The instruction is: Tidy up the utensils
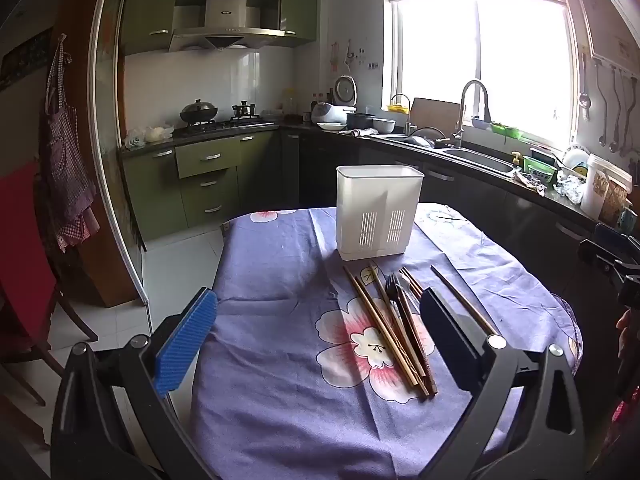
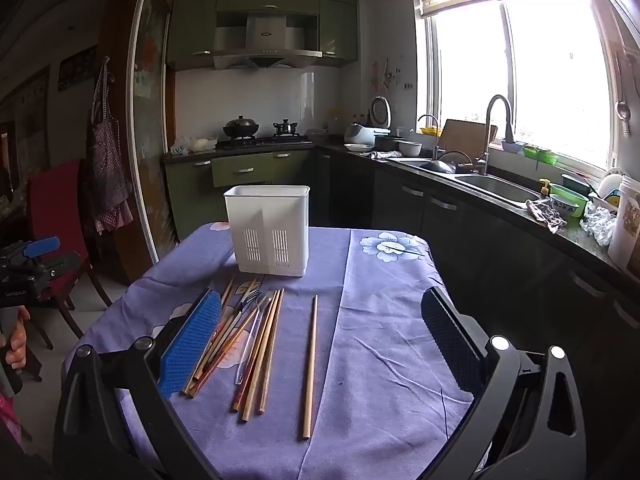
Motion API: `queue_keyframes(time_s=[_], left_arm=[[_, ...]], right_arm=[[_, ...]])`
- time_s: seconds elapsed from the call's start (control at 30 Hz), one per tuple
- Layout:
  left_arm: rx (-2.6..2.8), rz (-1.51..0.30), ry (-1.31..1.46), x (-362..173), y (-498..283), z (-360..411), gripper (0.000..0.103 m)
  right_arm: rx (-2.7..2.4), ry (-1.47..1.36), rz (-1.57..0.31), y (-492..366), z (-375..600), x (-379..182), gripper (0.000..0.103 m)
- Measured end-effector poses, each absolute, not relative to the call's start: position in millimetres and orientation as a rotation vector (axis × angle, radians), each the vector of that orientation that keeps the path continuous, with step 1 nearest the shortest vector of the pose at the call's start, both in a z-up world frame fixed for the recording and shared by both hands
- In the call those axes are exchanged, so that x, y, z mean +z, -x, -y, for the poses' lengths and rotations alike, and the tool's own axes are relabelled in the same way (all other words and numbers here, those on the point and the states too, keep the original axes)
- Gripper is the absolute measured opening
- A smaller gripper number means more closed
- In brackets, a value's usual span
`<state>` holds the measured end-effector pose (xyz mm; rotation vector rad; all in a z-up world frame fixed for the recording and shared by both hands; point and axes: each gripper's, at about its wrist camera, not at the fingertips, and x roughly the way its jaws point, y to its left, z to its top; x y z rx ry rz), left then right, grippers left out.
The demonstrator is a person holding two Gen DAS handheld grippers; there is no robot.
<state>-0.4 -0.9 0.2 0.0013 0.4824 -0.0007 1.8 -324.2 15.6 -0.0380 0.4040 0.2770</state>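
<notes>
A white slotted utensil holder (image 1: pixel 378 212) (image 2: pixel 269 230) stands upright at the far side of a small table. In front of it lies a loose pile of wooden chopsticks (image 1: pixel 390 334) (image 2: pixel 250 350) mixed with a dark fork (image 1: pixel 394 286) (image 2: pixel 248 300) and a clear-handled utensil. One chopstick (image 2: pixel 310 364) (image 1: pixel 464 300) lies apart to the right of the pile. My left gripper (image 1: pixel 320 320) hovers open above the near table, the pile just inside its right finger. My right gripper (image 2: pixel 322 324) is open too, with the lone chopstick lying on the table below the gap.
The table wears a purple floral cloth (image 1: pixel 280 360) (image 2: pixel 384 320). A dark counter with a sink (image 1: pixel 476 160) (image 2: pixel 496 188) runs along the right under a bright window. A red chair (image 2: pixel 52 204) stands at the left. The person's hand (image 2: pixel 16 340) shows at the left edge.
</notes>
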Motion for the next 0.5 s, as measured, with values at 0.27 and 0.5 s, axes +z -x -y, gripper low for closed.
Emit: queue_keyframes(time_s=[0.27, 0.5], left_arm=[[-0.002, -0.488, -0.001, -4.7, 0.2, 2.6, 0.096], [-0.002, -0.492, -0.002, -7.3, -3.1, 3.6, 0.096]], right_arm=[[0.282, 0.037, -0.410, -2.1, 325.7, 16.2, 0.099], [0.280, 0.037, -0.413, -3.0, 325.4, 15.0, 0.099]])
